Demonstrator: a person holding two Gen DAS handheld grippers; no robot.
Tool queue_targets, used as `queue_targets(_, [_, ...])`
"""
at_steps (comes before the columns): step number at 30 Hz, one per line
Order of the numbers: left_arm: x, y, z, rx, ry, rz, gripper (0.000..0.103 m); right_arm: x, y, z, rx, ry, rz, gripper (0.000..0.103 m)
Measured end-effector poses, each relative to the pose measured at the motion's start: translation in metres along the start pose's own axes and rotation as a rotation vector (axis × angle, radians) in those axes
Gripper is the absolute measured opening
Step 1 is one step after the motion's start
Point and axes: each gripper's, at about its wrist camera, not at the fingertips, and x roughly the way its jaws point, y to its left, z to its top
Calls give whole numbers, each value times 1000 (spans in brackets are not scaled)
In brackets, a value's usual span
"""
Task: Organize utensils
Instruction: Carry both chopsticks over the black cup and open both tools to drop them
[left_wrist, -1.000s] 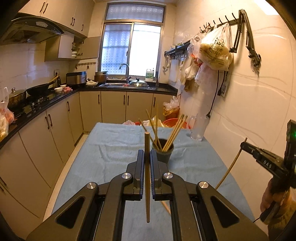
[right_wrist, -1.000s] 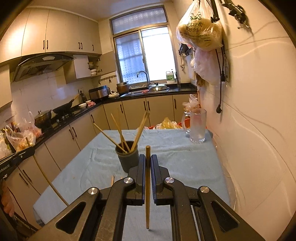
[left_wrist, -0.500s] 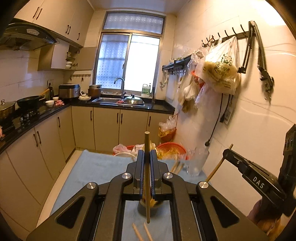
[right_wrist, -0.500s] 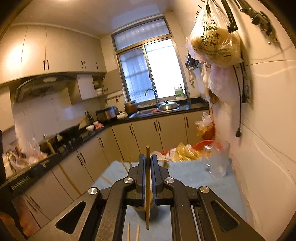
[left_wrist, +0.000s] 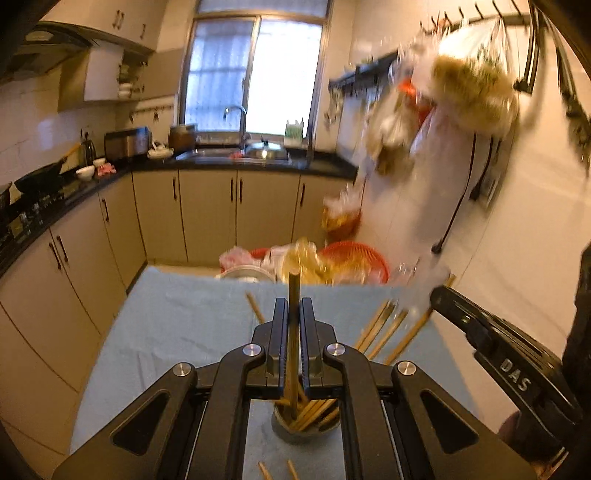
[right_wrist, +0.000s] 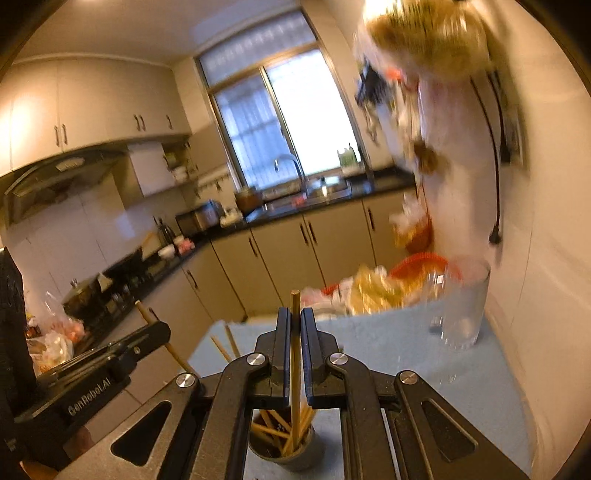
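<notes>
Both grippers have moved forward over the cup (left_wrist: 304, 424), which a second ago stood well ahead. The left gripper (left_wrist: 293, 321) and right gripper (right_wrist: 294, 328) each clamp one upright chopstick (left_wrist: 293, 332), its lower end in the cup's mouth among other leaning sticks. A glass (right_wrist: 463, 306) stands near the wall. The wall bags are blurred.

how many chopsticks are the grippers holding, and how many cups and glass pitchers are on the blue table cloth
Wooden chopsticks clamped in grippers: 2, one in the left gripper, one in the right gripper
Dark grey round cup holding chopsticks: 1
Clear glass pitcher: 1
Total: 4
</notes>
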Motion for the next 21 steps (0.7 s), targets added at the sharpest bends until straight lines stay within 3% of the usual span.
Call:
queue_targets(3, [-3, -1, -6, 17, -7, 10, 8, 16, -5, -9, 5, 48, -2, 8])
queue_targets(5, [-10, 1, -7, 14, -14, 6, 23, 19, -10, -12, 15, 58, -3, 25])
queue_targets(7, [-23, 5, -9, 1, -31, 9, 31, 15, -13, -13, 22, 45, -10, 36])
queue_targets(12, [-64, 18, -19, -41, -60, 4, 35, -12, -15, -11, 14, 26, -16, 38])
queue_targets(15, [-91, 28, -30, -66, -80, 8, 42, -32, -14, -16, -2, 28, -26, 48])
queue_targets(21, [-123, 51, -73, -120, -71, 47, 56, -58, -11, -52, -55, 133, -51, 62])
